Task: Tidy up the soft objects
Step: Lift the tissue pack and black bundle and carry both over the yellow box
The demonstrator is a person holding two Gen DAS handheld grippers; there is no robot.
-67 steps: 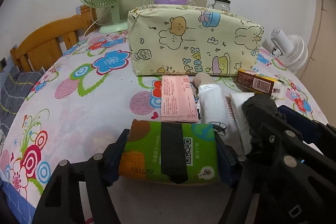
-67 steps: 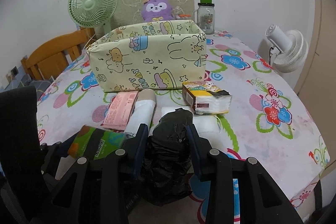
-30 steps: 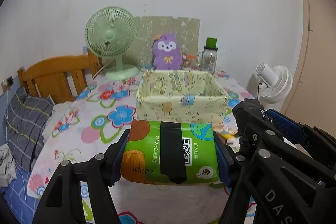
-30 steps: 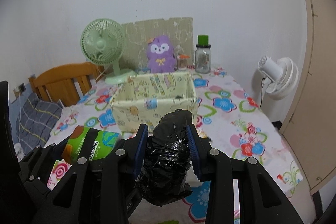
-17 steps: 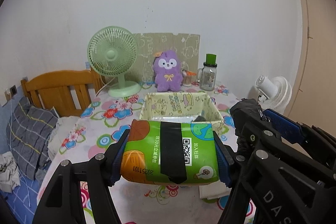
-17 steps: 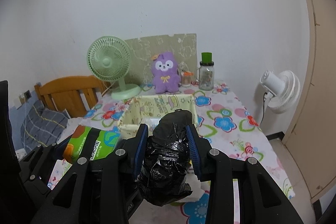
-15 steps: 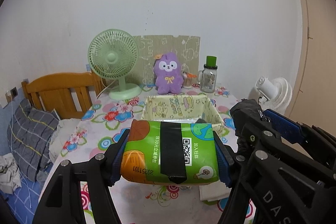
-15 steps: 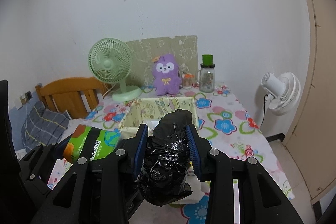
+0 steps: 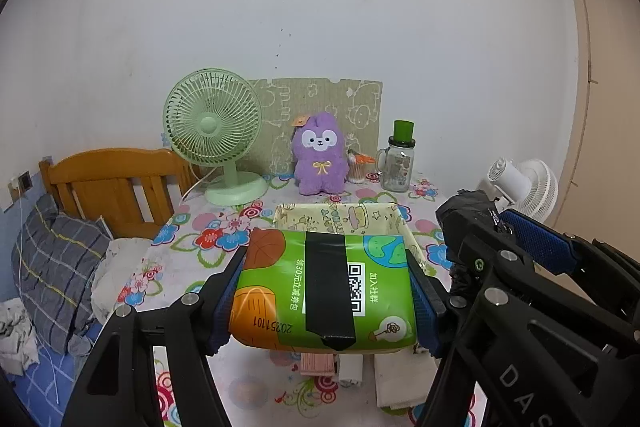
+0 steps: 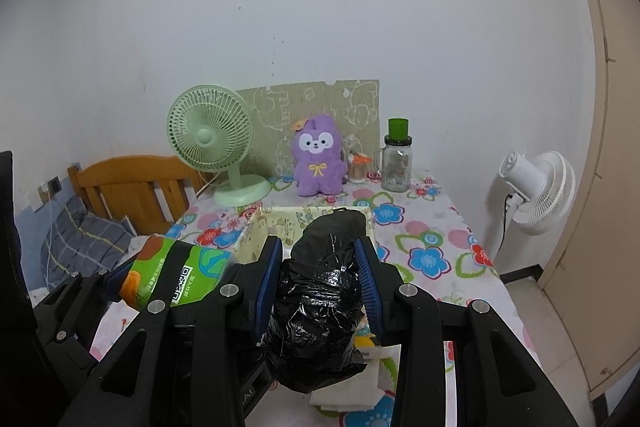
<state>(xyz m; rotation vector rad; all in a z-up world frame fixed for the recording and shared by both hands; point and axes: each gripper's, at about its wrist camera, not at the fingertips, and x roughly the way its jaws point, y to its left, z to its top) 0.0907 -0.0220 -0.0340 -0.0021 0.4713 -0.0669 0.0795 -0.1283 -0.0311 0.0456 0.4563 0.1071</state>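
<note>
I've got my left gripper (image 9: 326, 297) clamped across the squashy green tissue pack (image 9: 324, 291) and my right gripper (image 10: 319, 277) pinching the crinkly, slippery black plastic bundle (image 10: 320, 295), both aloft before the box (image 9: 384, 223).

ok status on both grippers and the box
Left gripper shut on green tissue pack. Right gripper shut on black bag bundle. Both above yellow box; nothing in the way.

Glossy plastic tissue pack (image 9: 324, 291); crinkled shiny black plastic bag (image 10: 320, 291); fuzzy plush toy (image 9: 319, 159).
</note>
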